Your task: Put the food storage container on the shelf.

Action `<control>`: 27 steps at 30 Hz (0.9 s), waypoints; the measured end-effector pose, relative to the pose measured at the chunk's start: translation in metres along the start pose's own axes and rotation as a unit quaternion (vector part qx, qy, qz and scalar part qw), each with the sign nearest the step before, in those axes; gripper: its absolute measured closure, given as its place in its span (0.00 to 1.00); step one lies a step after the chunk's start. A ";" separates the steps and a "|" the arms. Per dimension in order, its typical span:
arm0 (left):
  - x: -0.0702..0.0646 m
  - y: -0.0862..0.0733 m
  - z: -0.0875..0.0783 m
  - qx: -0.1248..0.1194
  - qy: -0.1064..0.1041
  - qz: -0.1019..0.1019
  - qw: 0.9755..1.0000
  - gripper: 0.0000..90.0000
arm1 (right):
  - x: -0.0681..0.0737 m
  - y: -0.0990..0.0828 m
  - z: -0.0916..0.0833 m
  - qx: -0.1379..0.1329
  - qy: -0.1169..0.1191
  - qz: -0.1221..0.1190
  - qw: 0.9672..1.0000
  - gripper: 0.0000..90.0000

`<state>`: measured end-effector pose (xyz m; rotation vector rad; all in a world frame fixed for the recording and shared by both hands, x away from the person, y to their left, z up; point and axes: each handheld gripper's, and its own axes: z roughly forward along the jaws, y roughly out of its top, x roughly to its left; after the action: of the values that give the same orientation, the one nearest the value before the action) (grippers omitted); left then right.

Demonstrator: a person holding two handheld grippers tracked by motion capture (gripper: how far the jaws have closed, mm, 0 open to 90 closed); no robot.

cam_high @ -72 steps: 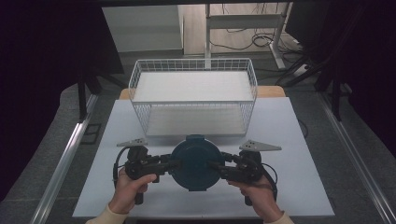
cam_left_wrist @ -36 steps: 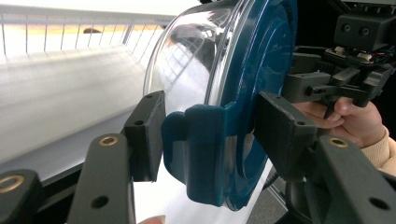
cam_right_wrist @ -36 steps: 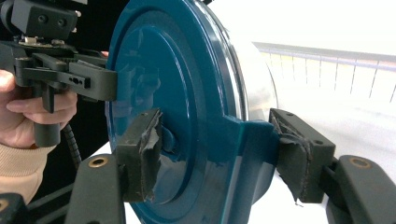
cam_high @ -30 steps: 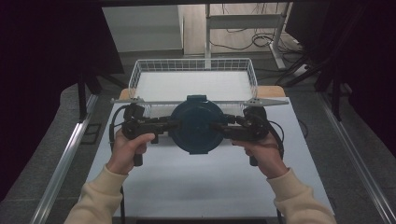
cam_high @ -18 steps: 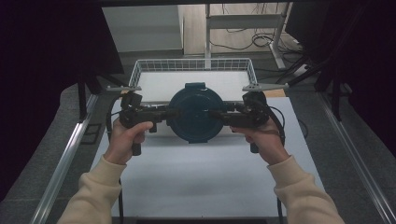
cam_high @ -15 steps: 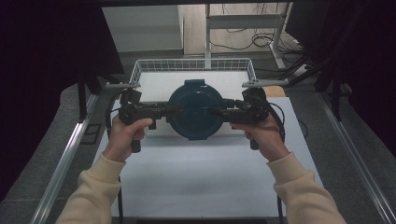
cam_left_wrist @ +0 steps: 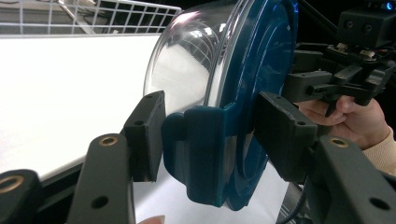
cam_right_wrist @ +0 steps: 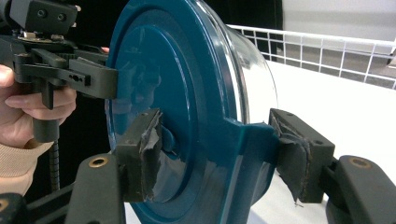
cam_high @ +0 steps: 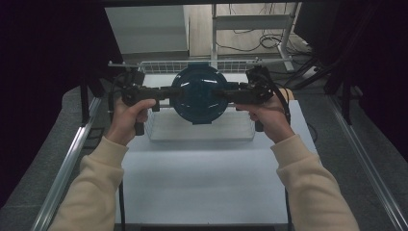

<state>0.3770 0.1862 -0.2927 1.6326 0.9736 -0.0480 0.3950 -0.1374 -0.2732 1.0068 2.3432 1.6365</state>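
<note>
High view: we hold the lidded bowl (cam_high: 197,94) over the wire basket (cam_high: 240,130) at 12 o'clock on the counter (cam_high: 202,178).
Left gripper (cam_high: 166,91) at its 9 o'clock and right gripper (cam_high: 223,94) at 3 are equally near. Left gripper view: fingers (cam_left_wrist: 145,135) pinch a lid tab. Right gripper view: fingers (cam_right_wrist: 140,154) clamp the opposite tab; lid faces us.

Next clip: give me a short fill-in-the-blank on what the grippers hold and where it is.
1. The lidded bowl's lid is coloured ____.
2. The left gripper clamps a ____ on the lid's edge.
3. The bowl is held above a white wire ____.
4. The number of grippers holding it is ____.

Missing: blue; tab; basket; two
</note>
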 end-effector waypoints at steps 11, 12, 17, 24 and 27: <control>0.032 0.027 0.017 0.011 0.004 -0.021 1.000 0.49 | -0.032 0.026 0.023 0.016 0.004 0.014 1.000 0.41; 0.036 0.028 0.019 0.012 0.004 -0.026 1.000 0.49 | -0.035 0.027 0.026 0.018 0.005 0.017 1.000 0.41; 0.054 0.028 0.030 0.022 0.010 -0.048 0.999 0.48 | -0.051 0.023 0.042 0.032 0.005 0.040 0.999 0.41; 0.069 0.029 0.041 0.006 0.002 -0.086 0.996 0.47 | -0.065 0.018 0.051 0.023 0.001 0.093 0.995 0.41; 0.076 0.031 0.046 0.001 -0.005 -0.108 0.994 0.47 | -0.068 0.017 0.052 0.019 -0.002 0.116 0.993 0.40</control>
<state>0.4656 0.1913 -0.3220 1.5227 1.1393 -0.2039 0.4787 -0.1317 -0.2980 1.3318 2.3394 1.6666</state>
